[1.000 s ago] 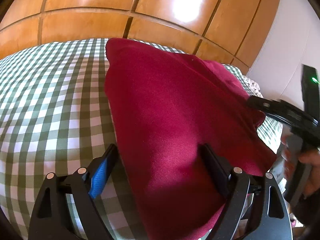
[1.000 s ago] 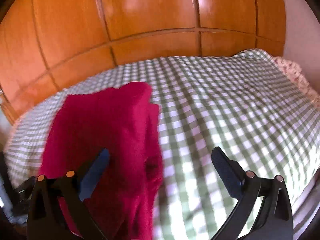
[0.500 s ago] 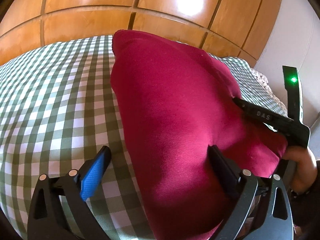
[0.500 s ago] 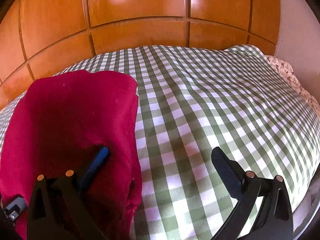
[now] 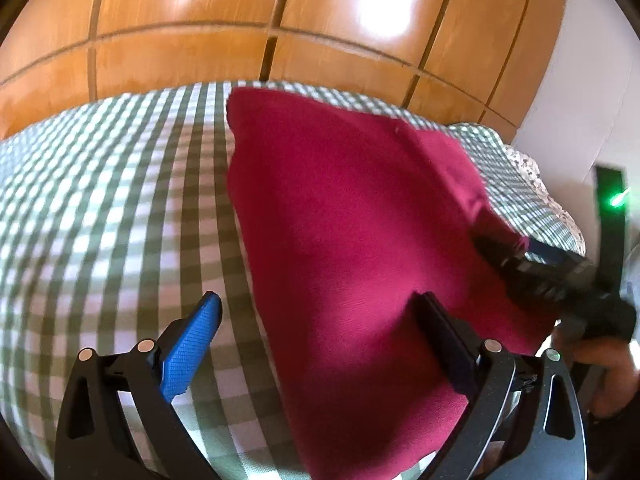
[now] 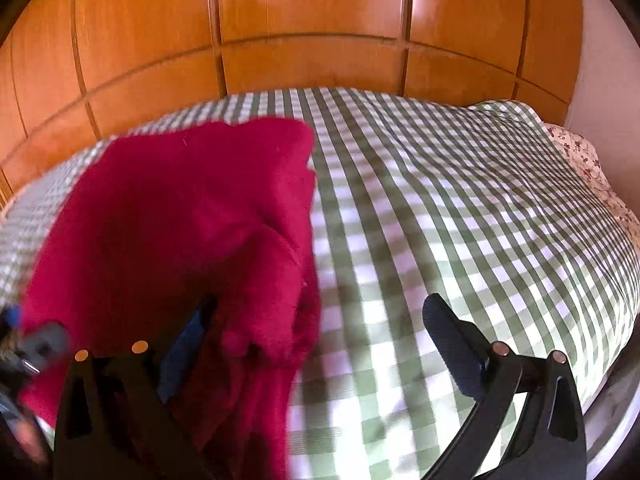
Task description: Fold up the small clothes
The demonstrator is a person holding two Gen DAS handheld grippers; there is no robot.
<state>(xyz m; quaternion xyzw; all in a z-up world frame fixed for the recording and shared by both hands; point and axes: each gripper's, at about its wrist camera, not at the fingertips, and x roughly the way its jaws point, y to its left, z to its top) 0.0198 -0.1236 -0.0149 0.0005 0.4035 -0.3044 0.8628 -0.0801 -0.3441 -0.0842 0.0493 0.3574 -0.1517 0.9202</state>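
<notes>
Folding step looks nearly done: red garment (image 5: pixel 352 240) lies folded on bed (image 5: pixel 100 220). L gripper (image 5: pixel 320 312) has just been opening, now wide, empty; R gripper (image 6: pixel 320 320) wide, empty. Next prob. smooth edges.

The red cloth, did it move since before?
Yes. In the right wrist view the red cloth has bunched up by the right gripper, its edge creeping further over the green checked bedspread.

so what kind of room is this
Most likely a bedroom: a bed under a green checked cover, wooden wardrobe-style panels behind it, and a red garment laid out for folding.
</notes>
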